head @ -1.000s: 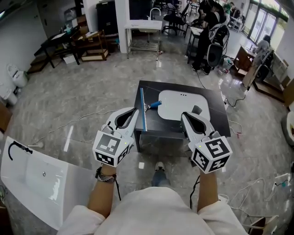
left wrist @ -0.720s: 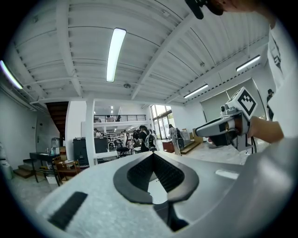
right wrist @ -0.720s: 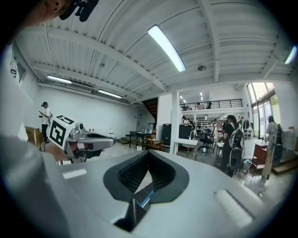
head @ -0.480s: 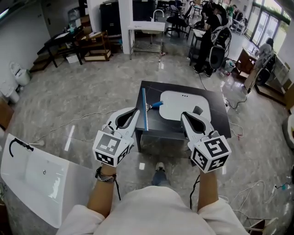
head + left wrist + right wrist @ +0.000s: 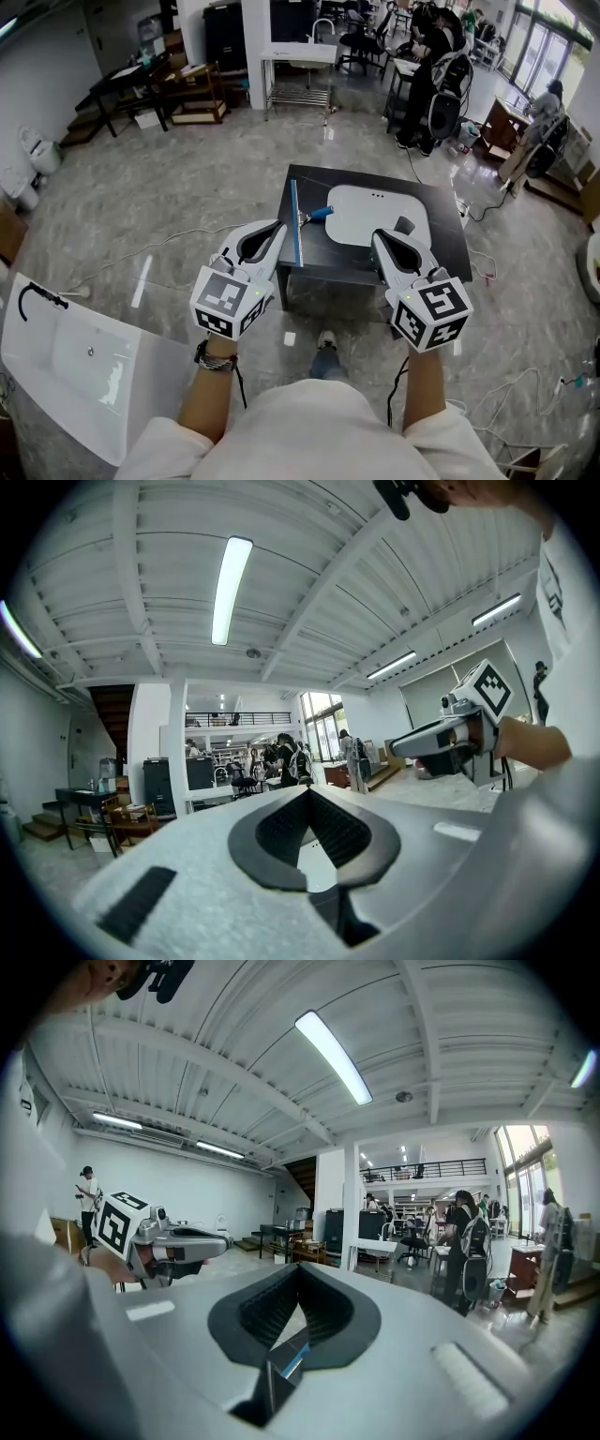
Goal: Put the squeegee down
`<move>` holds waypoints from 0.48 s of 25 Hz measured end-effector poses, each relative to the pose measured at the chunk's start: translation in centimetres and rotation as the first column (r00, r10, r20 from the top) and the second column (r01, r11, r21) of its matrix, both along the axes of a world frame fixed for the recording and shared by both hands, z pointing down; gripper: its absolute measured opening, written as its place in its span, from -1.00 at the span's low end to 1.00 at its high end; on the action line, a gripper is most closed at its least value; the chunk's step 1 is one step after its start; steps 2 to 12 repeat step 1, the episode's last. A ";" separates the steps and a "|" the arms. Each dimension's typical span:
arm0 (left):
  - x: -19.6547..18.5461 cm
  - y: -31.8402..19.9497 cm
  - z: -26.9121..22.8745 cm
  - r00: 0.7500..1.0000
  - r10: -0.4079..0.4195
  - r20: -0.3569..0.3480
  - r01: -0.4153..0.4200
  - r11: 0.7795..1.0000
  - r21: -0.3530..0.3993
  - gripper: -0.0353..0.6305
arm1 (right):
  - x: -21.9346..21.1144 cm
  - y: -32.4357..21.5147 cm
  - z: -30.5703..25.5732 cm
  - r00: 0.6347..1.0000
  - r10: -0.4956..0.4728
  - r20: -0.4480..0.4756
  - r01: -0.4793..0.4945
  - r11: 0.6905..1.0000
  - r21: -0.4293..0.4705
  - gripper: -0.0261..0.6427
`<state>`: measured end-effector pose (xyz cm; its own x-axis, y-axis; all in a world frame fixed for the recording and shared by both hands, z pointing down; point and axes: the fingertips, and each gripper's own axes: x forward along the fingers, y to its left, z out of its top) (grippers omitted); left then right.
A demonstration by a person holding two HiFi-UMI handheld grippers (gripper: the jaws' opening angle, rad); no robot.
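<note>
The squeegee (image 5: 296, 223) lies on the small black table (image 5: 444, 236). Its long teal blade runs along the table's left edge and its blue handle (image 5: 319, 213) points toward a white tray (image 5: 373, 214). My left gripper (image 5: 272, 229) hovers level over the table's near left corner, just short of the blade, shut and empty. My right gripper (image 5: 380, 237) hovers over the near edge by the tray, also shut with nothing in it. The left gripper view shows the left gripper (image 5: 307, 791) with its jaws together. The right gripper view shows the right gripper (image 5: 300, 1267) the same way.
A small grey object (image 5: 403, 225) sits on the tray's right side. A white sink basin (image 5: 75, 356) lies on the floor at the lower left. Cables (image 5: 141, 255) trail across the marble floor. Desks, chairs and people (image 5: 431, 56) are far behind the table.
</note>
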<state>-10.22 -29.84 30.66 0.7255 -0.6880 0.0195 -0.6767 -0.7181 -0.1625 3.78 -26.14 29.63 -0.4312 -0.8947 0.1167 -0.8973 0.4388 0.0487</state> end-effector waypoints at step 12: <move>0.0 -0.1 -0.1 1.000 0.001 0.001 -0.001 1.000 0.000 -0.88 | 0.0 -0.1 -0.1 1.000 0.000 0.001 0.000 1.000 -0.001 -0.90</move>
